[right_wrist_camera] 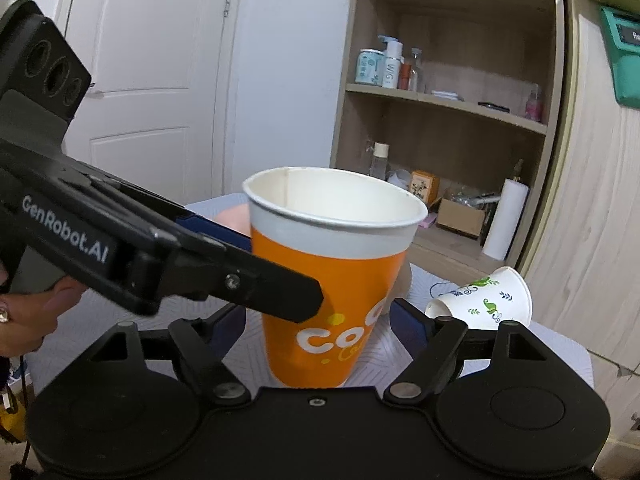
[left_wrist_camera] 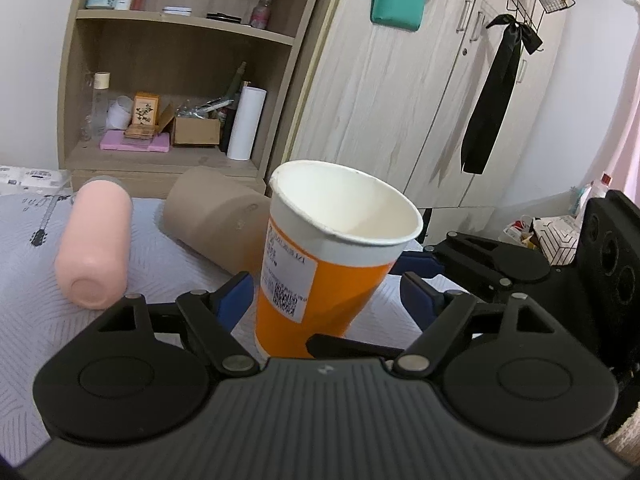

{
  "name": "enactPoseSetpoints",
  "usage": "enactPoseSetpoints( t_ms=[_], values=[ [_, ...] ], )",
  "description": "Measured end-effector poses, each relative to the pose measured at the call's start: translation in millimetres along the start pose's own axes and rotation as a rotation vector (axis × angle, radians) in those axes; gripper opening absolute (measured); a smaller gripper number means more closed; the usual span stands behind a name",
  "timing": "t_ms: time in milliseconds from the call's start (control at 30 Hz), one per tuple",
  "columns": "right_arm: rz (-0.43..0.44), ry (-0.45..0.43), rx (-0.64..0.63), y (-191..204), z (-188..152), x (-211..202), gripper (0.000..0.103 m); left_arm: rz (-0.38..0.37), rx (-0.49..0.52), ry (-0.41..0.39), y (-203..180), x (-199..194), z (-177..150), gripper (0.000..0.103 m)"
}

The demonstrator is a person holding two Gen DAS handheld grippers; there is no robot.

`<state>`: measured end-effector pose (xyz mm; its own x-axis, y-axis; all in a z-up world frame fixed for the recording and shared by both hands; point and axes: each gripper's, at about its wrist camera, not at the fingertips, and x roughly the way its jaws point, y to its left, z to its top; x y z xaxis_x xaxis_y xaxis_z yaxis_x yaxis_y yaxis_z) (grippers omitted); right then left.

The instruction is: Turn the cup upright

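Observation:
An orange and white paper cup [left_wrist_camera: 320,264] stands upright, mouth up, on the patterned grey cloth; it also shows in the right wrist view [right_wrist_camera: 332,280]. My left gripper [left_wrist_camera: 326,292] is open, with its blue pads either side of the cup and small gaps showing. My right gripper [right_wrist_camera: 320,320] is open too, its pads straddling the cup from another side without touching. The left gripper's arm [right_wrist_camera: 120,248] crosses in front of the cup in the right wrist view.
A pink cylinder [left_wrist_camera: 94,248] and a tan cup [left_wrist_camera: 216,220] lie on their sides behind the orange cup. A white cup with green print [right_wrist_camera: 484,300] lies on its side at the right. A wooden shelf unit [left_wrist_camera: 180,72] and wardrobe [left_wrist_camera: 400,100] stand behind.

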<state>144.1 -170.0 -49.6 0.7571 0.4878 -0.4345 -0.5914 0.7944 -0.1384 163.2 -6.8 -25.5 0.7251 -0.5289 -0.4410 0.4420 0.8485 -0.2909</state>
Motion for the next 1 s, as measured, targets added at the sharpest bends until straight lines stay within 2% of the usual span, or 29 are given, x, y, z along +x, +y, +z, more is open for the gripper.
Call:
enactPoseSetpoints(
  t_ms=[333, 567, 700, 833, 1000],
  values=[
    [-0.042, -0.003, 0.023, 11.1, -7.3, -26.9, 0.083, 0.067, -0.025, -0.048, -4.3, -40.1, -8.6, 0.080],
    [-0.112, -0.042, 0.167, 13.8, -12.7, -63.2, 0.083, 0.241, -0.003, -0.078, -18.1, -77.7, -16.7, 0.080],
    [-0.164, -0.066, 0.195, 19.0, -12.2, -85.2, 0.083, 0.303, 0.006, -0.085, -25.6, -96.0, -19.1, 0.080],
    [-0.204, -0.080, 0.205, 28.0, -10.5, -102.8, 0.083, 0.327, 0.000, -0.100, -33.3, -111.4, -21.5, 0.080],
    [-0.225, -0.086, 0.215, 36.9, -9.5, -117.9, 0.083, 0.321, 0.000, -0.120, -40.0, -126.4, -24.7, 0.080]
  ],
)
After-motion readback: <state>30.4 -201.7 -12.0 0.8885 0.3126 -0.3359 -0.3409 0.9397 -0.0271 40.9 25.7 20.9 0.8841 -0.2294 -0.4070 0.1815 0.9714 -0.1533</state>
